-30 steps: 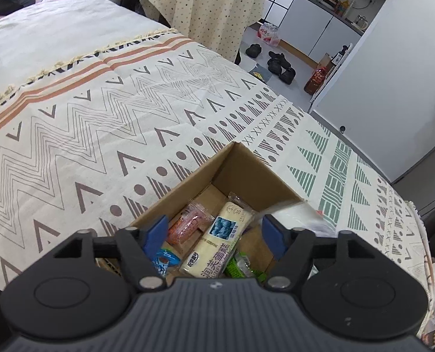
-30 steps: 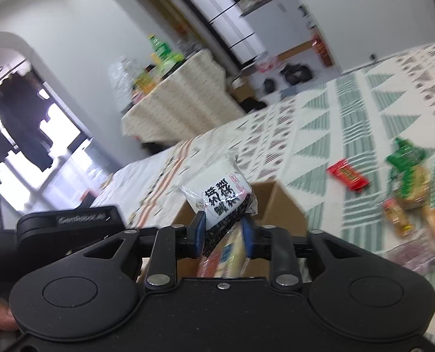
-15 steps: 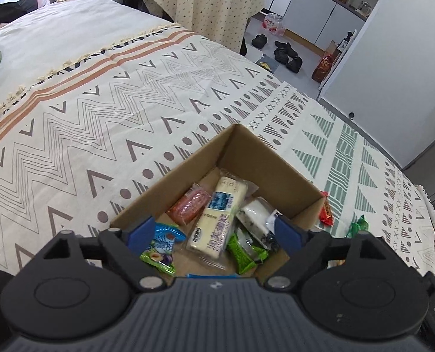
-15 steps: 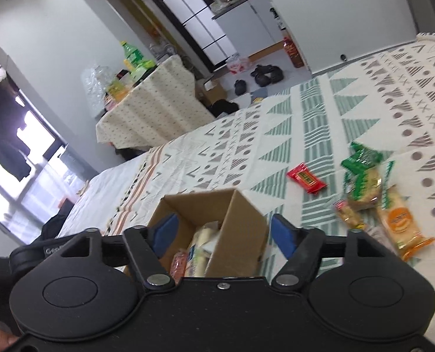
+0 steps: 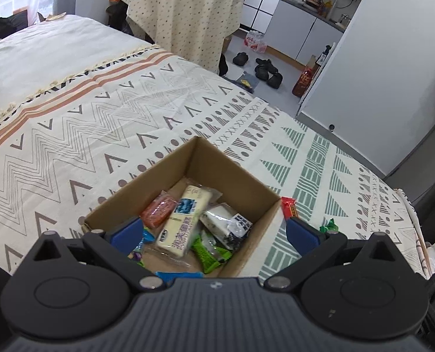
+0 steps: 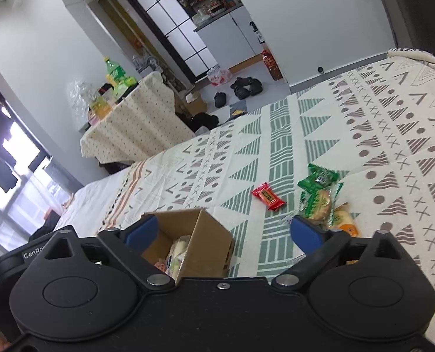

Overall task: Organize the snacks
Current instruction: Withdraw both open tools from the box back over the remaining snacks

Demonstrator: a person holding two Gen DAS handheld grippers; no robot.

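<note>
Tongs (image 5: 214, 233) agape, patterned bedspread (image 5: 106, 123), kitchenette (image 5: 299, 23)

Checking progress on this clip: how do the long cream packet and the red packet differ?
Place: the cream packet lies inside the box; the red packet lies outside it on the patterned blanket.
Look: the cream packet is pale with a blue picture and printed characters; the red packet is bright red with a yellow label.
Size: the cream packet looks longer.
Both lie flat, and neither is held.
</note>
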